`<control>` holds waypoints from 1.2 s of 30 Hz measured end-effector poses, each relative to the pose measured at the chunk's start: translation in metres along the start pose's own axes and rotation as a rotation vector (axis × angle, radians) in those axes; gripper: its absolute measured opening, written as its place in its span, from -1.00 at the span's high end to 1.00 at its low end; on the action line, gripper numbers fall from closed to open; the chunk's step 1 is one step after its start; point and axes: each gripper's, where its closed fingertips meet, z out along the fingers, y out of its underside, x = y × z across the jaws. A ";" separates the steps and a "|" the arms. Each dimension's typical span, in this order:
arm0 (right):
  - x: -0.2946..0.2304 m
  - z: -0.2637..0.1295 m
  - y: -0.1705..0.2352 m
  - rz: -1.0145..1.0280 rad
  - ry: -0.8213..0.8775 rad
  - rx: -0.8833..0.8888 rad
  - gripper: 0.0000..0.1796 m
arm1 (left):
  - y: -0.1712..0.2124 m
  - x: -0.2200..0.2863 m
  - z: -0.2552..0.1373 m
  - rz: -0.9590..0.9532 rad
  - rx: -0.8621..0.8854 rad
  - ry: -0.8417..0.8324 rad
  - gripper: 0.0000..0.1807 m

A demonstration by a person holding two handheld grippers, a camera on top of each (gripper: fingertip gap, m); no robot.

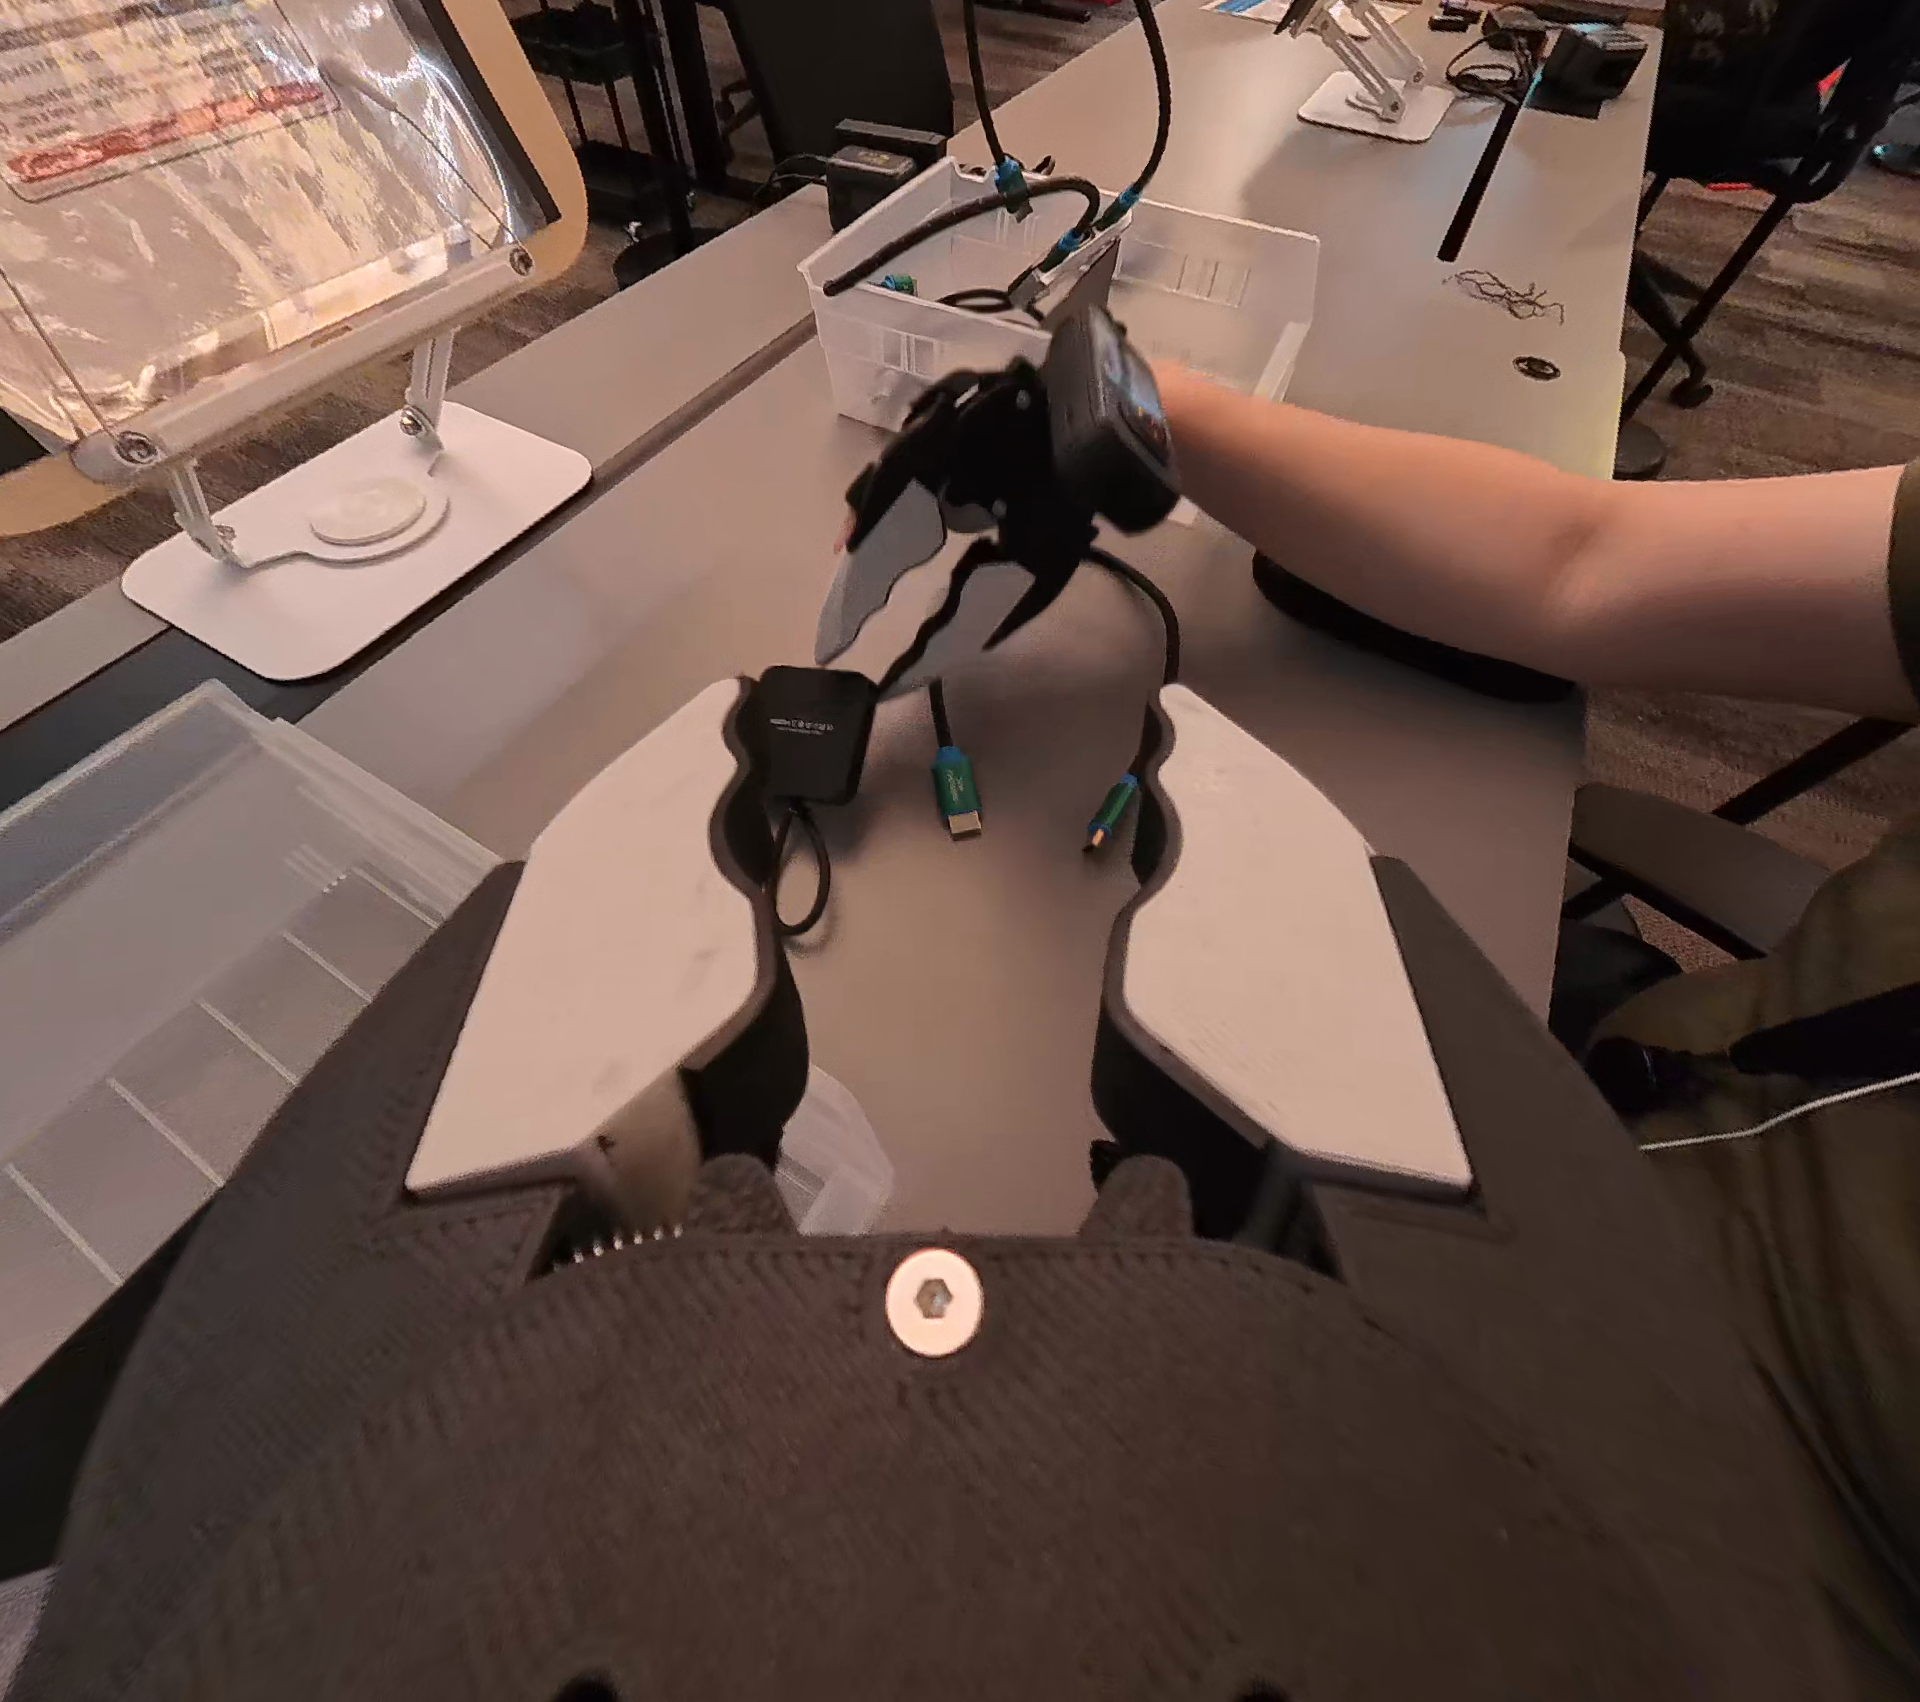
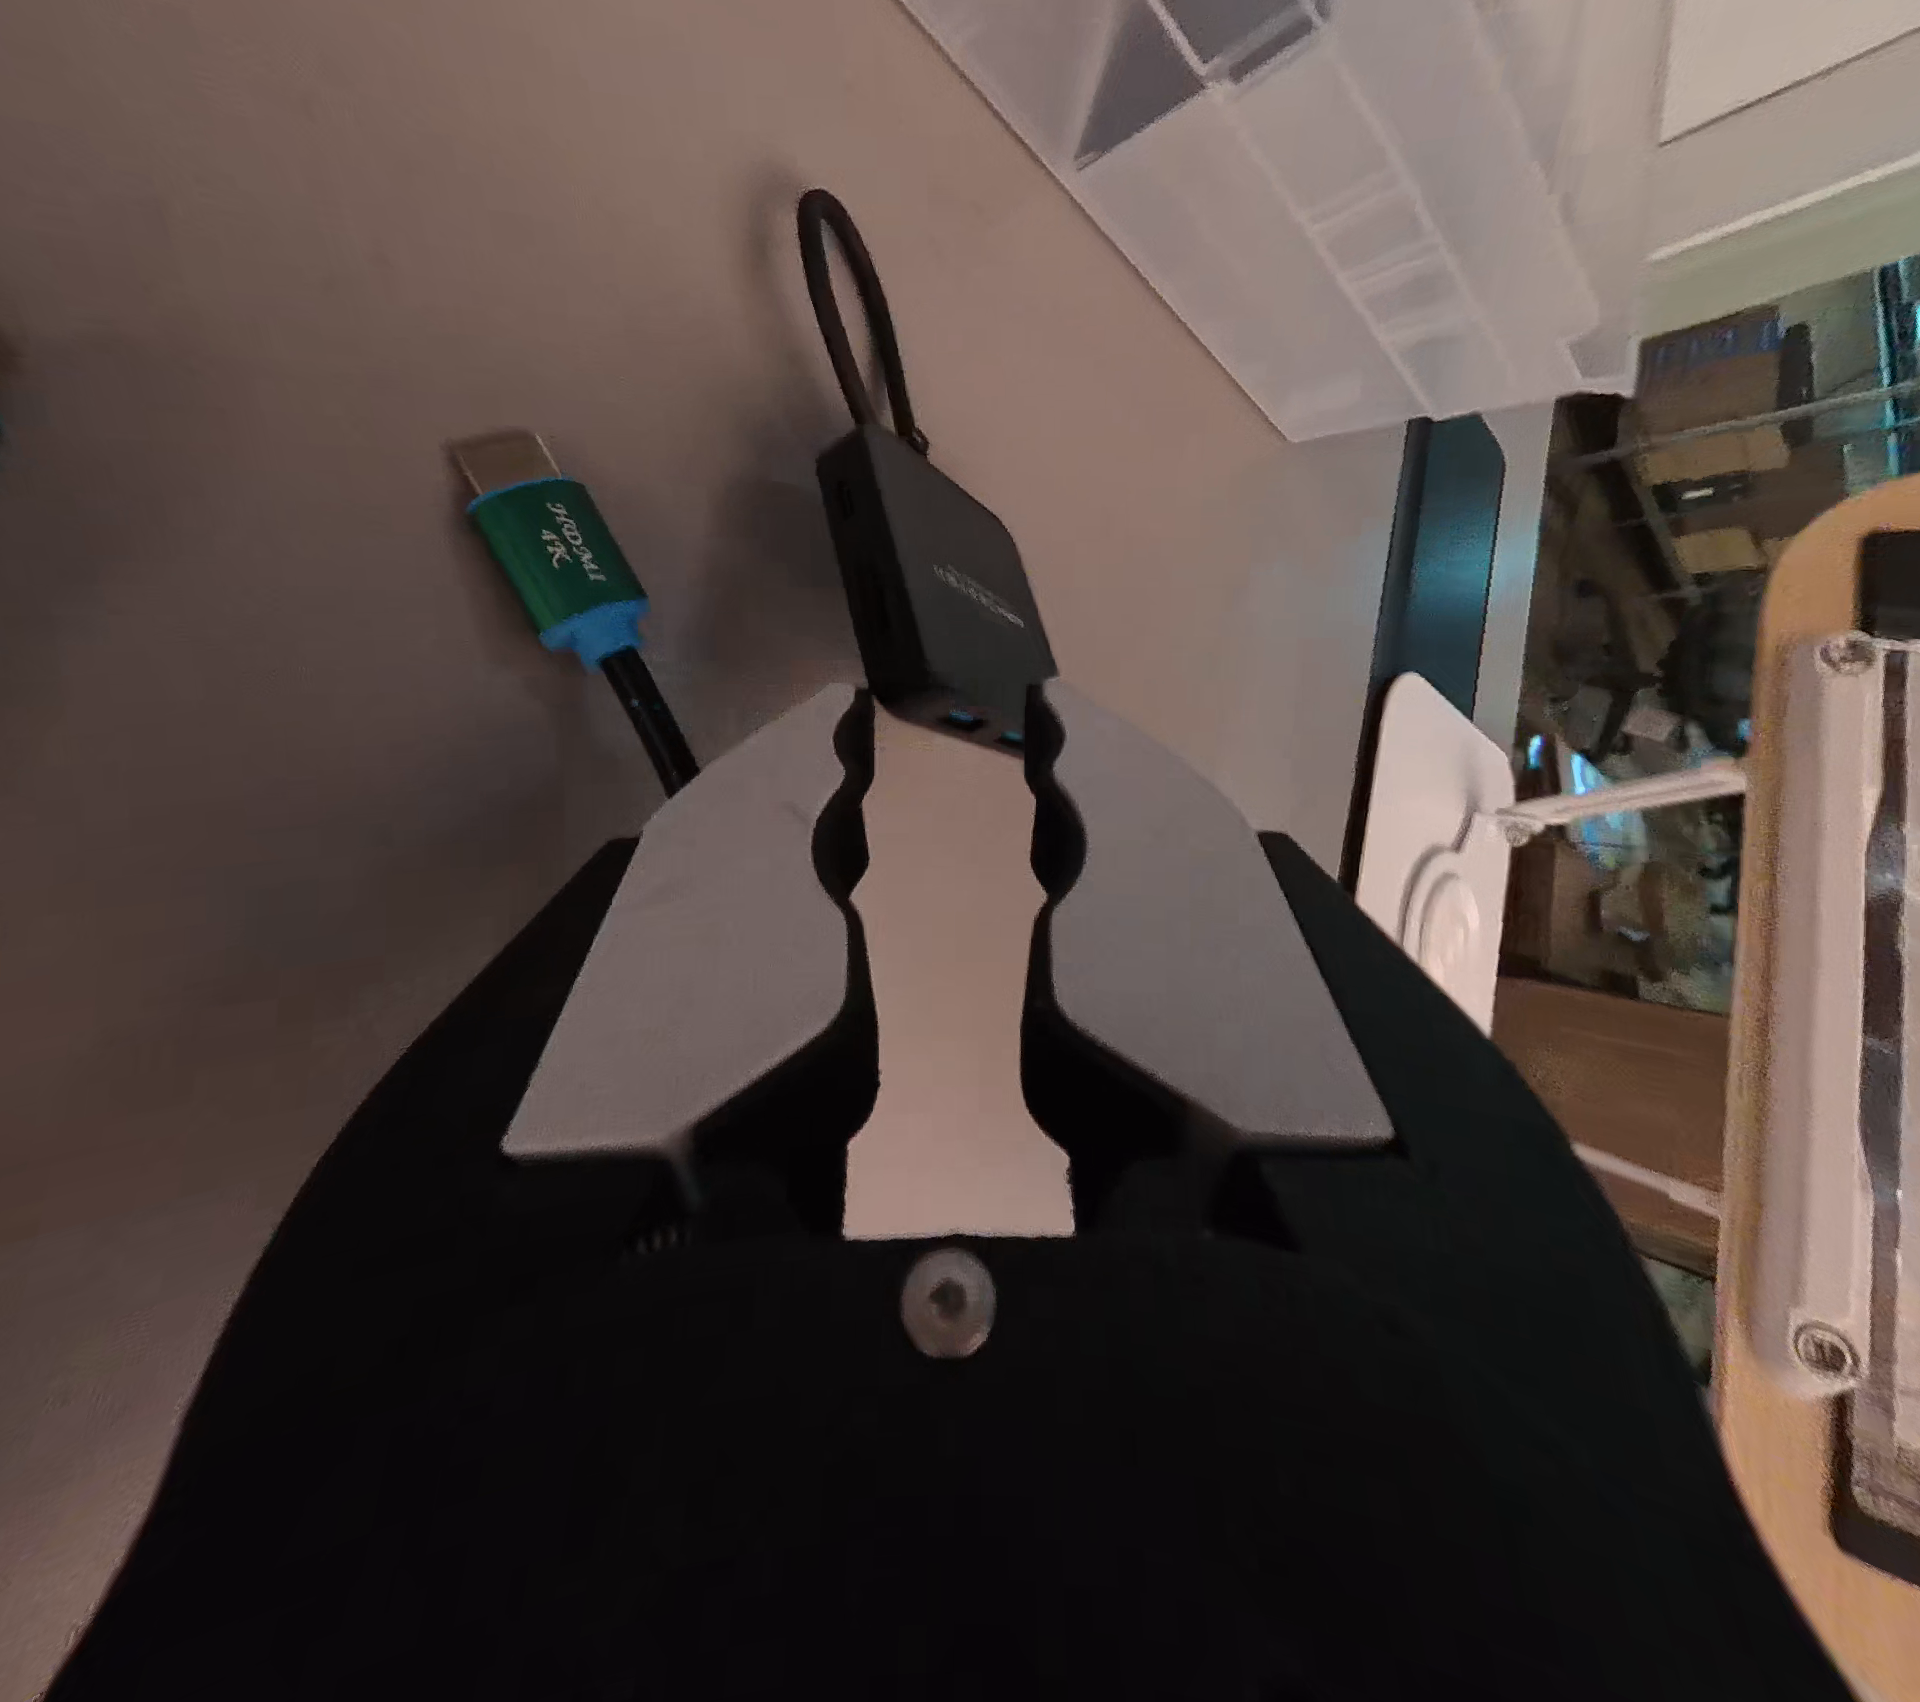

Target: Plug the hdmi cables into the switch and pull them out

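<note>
A small black switch (image 1: 812, 733) with a short looped cable lies on the grey table (image 1: 644, 509). To its right lie two loose green-and-blue HDMI plugs (image 1: 956, 792), (image 1: 1112, 811) on black braided cables. My left gripper (image 1: 948, 702) is open and empty, hovering with the switch and both plugs between its fingers. My right gripper (image 1: 857, 665) reaches down from the far side. In the right wrist view it (image 2: 948, 696) is part open, with its tips at the near end of the switch (image 2: 935, 582); I cannot tell whether they touch. One plug (image 2: 551, 572) lies to the left.
A white bin (image 1: 935, 322) holding more cables stands behind the right gripper. A document stand's white base (image 1: 353, 540) sits at the left, and clear plastic boxes (image 1: 156, 925) at the near left. The person's bare forearm (image 1: 1507, 561) crosses from the right. The clear boxes (image 2: 1351, 198) also show in the right wrist view.
</note>
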 end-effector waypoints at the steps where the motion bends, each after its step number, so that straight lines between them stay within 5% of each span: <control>1: 0.000 -0.006 0.001 0.024 -0.019 -0.003 0.69 | 0.002 0.001 -0.001 0.000 -0.005 0.001 0.26; 7: -0.029 -0.032 0.009 0.201 -0.233 -0.038 0.71 | 0.011 0.010 -0.003 -0.022 -0.012 0.004 0.25; 13: -0.048 -0.016 0.022 0.188 -0.311 -0.125 0.72 | 0.027 0.020 -0.002 -0.033 -0.041 0.008 0.25; 17: -0.059 -0.016 0.031 0.180 -0.384 -0.195 0.91 | 0.034 0.025 0.002 -0.059 -0.038 0.020 0.26; 25: -0.040 -0.054 -0.011 0.155 -0.324 -0.008 0.92 | 0.052 0.029 0.032 -0.173 0.029 -0.036 0.34; 36: -0.023 -0.097 -0.067 0.123 -0.253 0.329 0.92 | 0.079 0.058 0.089 -0.011 -0.063 -0.050 0.51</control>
